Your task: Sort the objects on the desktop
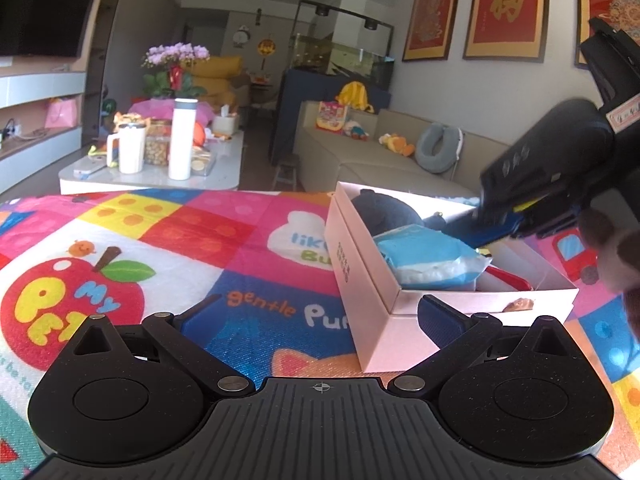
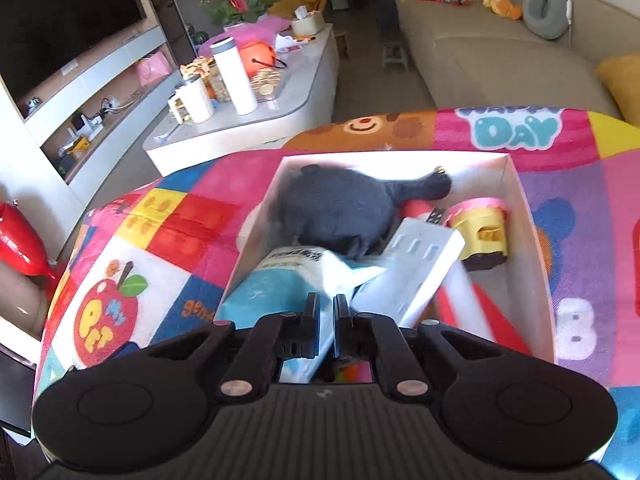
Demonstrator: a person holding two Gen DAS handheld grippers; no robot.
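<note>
A pale pink box [image 1: 360,256] sits on the colourful cloth, to the right in the left wrist view. In it lie a dark plush toy [image 2: 336,212], a blue-and-white packet [image 2: 272,292], a white power strip [image 2: 416,264], a yellow-and-pink toy [image 2: 480,228] and something red [image 2: 416,208]. My right gripper [image 2: 326,304] hangs over the box's near end, its jaws shut. The packet's white wrapper fills the slit between them. From the left it shows as a dark body, the right gripper [image 1: 480,236], dipping onto the packet [image 1: 428,256]. My left gripper [image 1: 320,308] stands open beside the box and holds nothing.
The patterned cloth [image 1: 160,248] covers the table out to its rounded far edge. Beyond it stands a low white coffee table [image 1: 152,178] with a bottle, a mug and jars. A beige sofa [image 1: 360,160] is at the back right. A hand [image 1: 616,256] holds the right gripper.
</note>
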